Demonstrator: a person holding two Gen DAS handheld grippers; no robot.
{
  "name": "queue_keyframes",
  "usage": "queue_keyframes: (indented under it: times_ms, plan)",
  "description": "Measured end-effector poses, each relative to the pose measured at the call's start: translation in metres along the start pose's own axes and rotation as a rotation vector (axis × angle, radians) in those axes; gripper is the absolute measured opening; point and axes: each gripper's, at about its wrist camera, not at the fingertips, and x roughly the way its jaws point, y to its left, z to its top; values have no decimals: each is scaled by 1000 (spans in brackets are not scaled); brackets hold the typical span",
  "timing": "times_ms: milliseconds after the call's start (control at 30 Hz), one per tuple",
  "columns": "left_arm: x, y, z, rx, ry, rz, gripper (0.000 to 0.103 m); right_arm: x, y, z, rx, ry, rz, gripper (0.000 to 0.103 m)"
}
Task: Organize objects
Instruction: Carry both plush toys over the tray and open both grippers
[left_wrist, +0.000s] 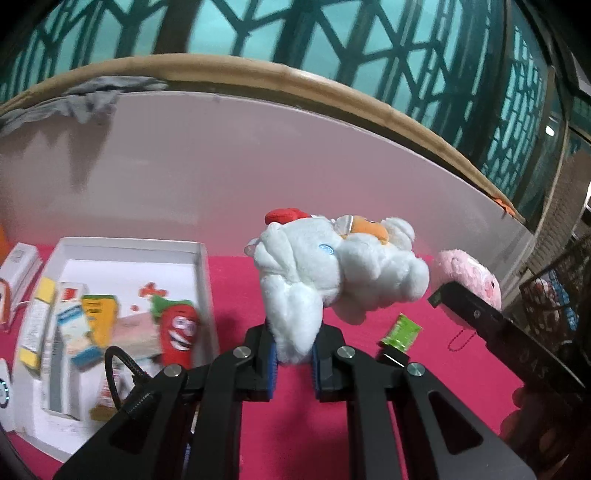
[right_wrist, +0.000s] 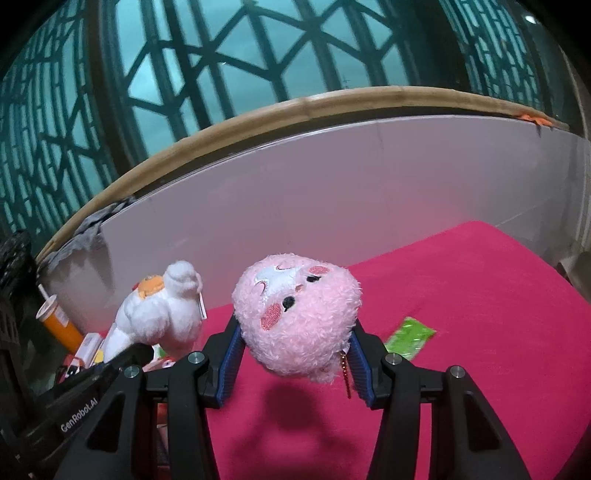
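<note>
White plush fur fills your left gripper (left_wrist: 293, 363), clamped on one limb of the white plush toy (left_wrist: 332, 273), which hangs above the magenta tabletop (left_wrist: 236, 288). Your right gripper (right_wrist: 295, 363) pinches the pink plush head (right_wrist: 299, 314), lifted off the cloth. Only your left view shows the white tray (left_wrist: 199, 254) with the red chili toy (left_wrist: 179, 330); both catch the green packet (right_wrist: 410, 338).

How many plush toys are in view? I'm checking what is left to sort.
3: a white plush held in the left tongs, a pink plush held in the right tongs, and a red chili plush in the white box. Others may be hidden.
</note>
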Motion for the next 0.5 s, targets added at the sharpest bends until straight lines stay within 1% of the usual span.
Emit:
queue_keyframes:
  times_ms: [233, 500]
  plan:
    - [-19, 44, 4, -47, -31, 52, 13, 6, 44, -8, -51, 21, 36, 55]
    - [-31, 87, 5, -75, -43, 110, 13, 17, 92, -17, -110, 54, 74, 55]
